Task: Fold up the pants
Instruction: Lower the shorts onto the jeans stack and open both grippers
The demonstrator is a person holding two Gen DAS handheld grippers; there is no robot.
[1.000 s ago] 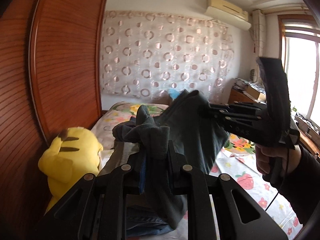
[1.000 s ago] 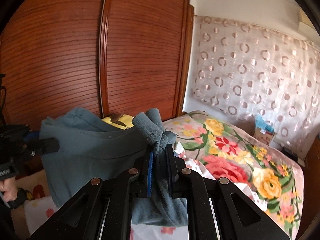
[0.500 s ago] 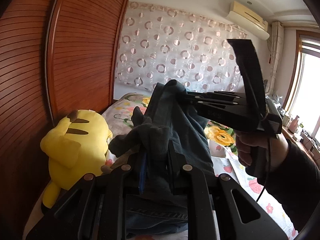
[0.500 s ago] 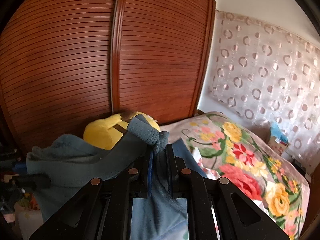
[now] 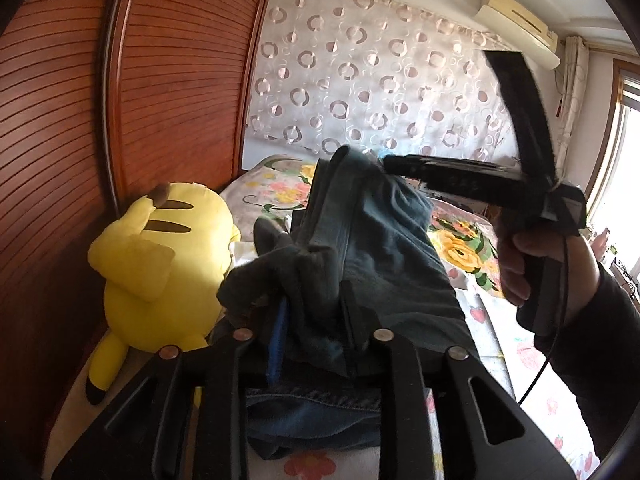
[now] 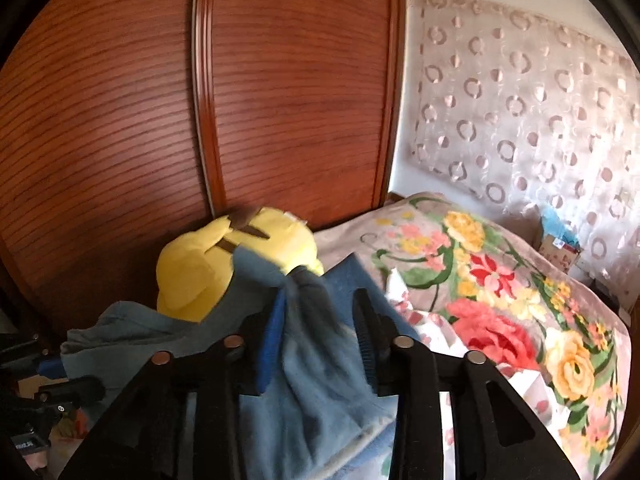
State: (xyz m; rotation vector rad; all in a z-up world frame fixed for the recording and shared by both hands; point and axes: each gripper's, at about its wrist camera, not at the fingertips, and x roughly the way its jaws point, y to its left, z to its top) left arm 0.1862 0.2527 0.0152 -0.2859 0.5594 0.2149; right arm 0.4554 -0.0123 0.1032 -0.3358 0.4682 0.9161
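The dark blue-grey pants point(image 5: 384, 248) hang in the air between my two grippers, above the bed. My left gripper point(image 5: 312, 304) is shut on one bunched edge of the pants. In the left wrist view my right gripper point(image 5: 390, 166) comes in from the right, held by a hand, with its tips in the cloth's upper edge. In the right wrist view my right gripper point(image 6: 320, 312) has its fingers parted around the pants point(image 6: 316, 360), and the cloth is blurred and slack between them. A denim garment point(image 5: 312, 416) lies on the bed below.
A yellow plush toy point(image 5: 160, 256) sits at the left against the wooden wardrobe doors point(image 6: 200, 120). A floral blanket point(image 6: 500, 280) covers the bed at the right. A patterned curtain point(image 5: 380, 92) hangs behind, and a window point(image 5: 624, 160) is at the far right.
Both grippers have swung left toward the wardrobe and plush toy. The right gripper's fingers have opened, and the pants edge it held now lies loose between them.
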